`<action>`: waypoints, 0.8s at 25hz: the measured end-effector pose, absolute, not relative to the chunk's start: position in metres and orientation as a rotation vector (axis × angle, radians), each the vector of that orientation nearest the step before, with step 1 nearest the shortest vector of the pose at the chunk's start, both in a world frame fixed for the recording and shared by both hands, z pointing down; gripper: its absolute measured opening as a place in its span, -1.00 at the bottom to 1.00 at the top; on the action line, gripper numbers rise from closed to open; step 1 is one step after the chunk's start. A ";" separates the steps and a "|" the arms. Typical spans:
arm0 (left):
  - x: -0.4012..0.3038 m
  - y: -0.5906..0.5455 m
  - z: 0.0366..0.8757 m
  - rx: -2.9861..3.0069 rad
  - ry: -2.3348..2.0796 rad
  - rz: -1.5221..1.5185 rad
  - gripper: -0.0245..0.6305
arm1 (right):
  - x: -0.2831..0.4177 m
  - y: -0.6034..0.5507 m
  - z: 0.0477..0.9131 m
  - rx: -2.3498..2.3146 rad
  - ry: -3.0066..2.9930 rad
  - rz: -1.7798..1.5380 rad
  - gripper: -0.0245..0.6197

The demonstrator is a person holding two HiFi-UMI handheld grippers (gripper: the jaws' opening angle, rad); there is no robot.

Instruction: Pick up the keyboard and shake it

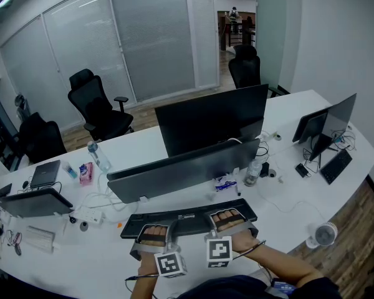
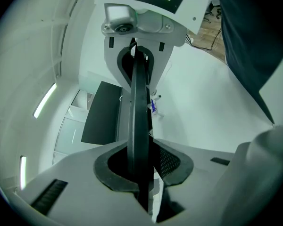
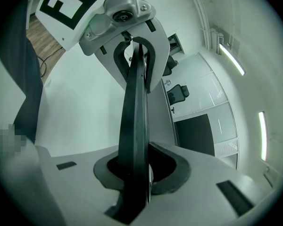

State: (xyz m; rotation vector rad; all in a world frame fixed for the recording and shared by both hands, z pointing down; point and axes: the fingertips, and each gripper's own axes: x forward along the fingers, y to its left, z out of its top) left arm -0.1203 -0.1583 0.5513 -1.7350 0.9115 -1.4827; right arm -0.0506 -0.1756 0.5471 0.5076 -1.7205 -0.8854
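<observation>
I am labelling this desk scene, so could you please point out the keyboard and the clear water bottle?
keyboard [image 1: 190, 223]: head view, the uncovered middle of its key field.
water bottle [image 1: 100, 158]: head view, the middle of its clear body.

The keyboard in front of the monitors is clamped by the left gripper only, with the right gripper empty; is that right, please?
Not quite: the right gripper is not empty. The right gripper view shows its jaws shut on the keyboard too. The left gripper does clamp it, in front of the monitors.
</observation>
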 end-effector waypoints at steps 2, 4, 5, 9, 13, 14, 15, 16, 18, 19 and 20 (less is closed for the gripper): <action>-0.121 -0.158 0.551 -1.735 0.916 -1.488 -0.60 | -0.051 -0.175 0.547 0.507 -1.719 -0.886 -0.66; -0.121 -0.158 0.552 -1.736 0.916 -1.489 -0.60 | -0.051 -0.175 0.547 0.504 -1.721 -0.881 -0.66; -0.121 -0.158 0.552 -1.736 0.915 -1.488 -0.61 | -0.051 -0.174 0.548 0.503 -1.723 -0.879 -0.66; -0.122 -0.156 0.554 -1.750 0.935 -1.501 -0.63 | -0.051 -0.172 0.549 0.499 -1.723 -0.882 -0.66; -0.123 -0.155 0.552 -1.760 0.955 -1.512 -0.64 | -0.052 -0.170 0.549 0.492 -1.726 -0.876 -0.66; -0.123 -0.155 0.552 -1.763 0.957 -1.512 -0.64 | -0.052 -0.170 0.549 0.489 -1.726 -0.873 -0.66; -0.123 -0.155 0.552 -1.765 0.959 -1.514 -0.64 | -0.052 -0.170 0.550 0.487 -1.726 -0.871 -0.66; -0.123 -0.154 0.552 -1.767 0.959 -1.514 -0.64 | -0.052 -0.170 0.550 0.485 -1.725 -0.871 -0.66; -0.122 -0.154 0.551 -1.769 0.959 -1.512 -0.64 | -0.052 -0.170 0.549 0.484 -1.726 -0.873 -0.66; -0.121 -0.153 0.550 -1.770 0.961 -1.511 -0.64 | -0.052 -0.170 0.548 0.484 -1.726 -0.876 -0.66; -0.121 -0.152 0.550 -1.773 0.964 -1.512 -0.64 | -0.052 -0.170 0.547 0.485 -1.726 -0.880 -0.66</action>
